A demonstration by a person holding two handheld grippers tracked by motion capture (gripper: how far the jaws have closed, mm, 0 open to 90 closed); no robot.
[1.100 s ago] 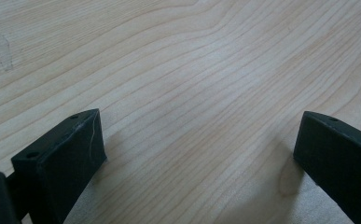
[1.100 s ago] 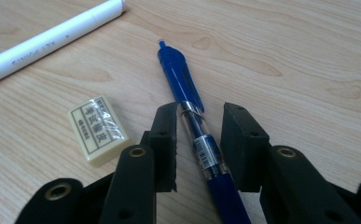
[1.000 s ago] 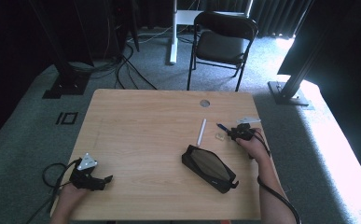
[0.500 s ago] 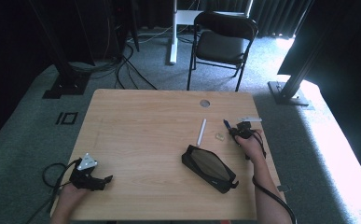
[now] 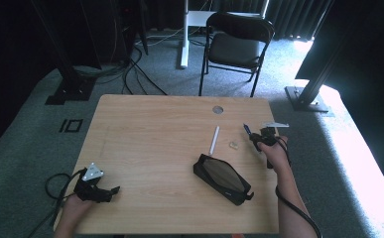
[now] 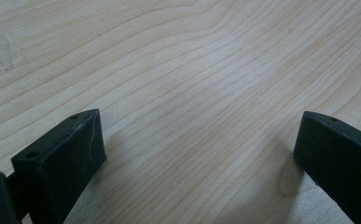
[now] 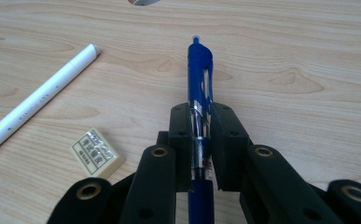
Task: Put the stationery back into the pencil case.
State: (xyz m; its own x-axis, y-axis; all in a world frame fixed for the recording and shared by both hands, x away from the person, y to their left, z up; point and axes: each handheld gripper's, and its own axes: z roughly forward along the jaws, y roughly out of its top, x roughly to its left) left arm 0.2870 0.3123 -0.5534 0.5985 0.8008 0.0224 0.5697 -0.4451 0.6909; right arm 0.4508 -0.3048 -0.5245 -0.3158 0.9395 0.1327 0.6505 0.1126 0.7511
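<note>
Blue plastic is what I have clamped in my right gripper [image 7: 200, 135]: a blue pen [image 7: 200, 84] runs straight along between the jaws, which have just finished closing on its barrel, the clip end sticking out ahead over the wood. In the high view the right gripper [image 5: 259, 139] sits near the right edge of the worktop [image 5: 150, 124], about midway along it, with the pen [image 5: 247, 130] angled up and away from my hand [image 5: 274, 154] toward the far edge.

Just beside the jaws on the left in the right gripper view lies a small eraser [image 7: 97, 153] in a printed sleeve, and beyond it a white pen [image 7: 38, 101] rests flat on the wood, apart from both the eraser and the blue one. From above, the white pen [image 5: 214, 140] and the eraser [image 5: 233, 145] lie between the middle of the worktop and my right hand. A black pencil case [image 5: 223, 177] lies nearer the near edge, diagonal, lying well apart from the gripper.

My left gripper [image 5: 99, 191] rests at the near left corner. In its own view the left gripper [image 6: 201, 154] has its jaws standing wide apart over bare wood grain, with nothing between them.
</note>
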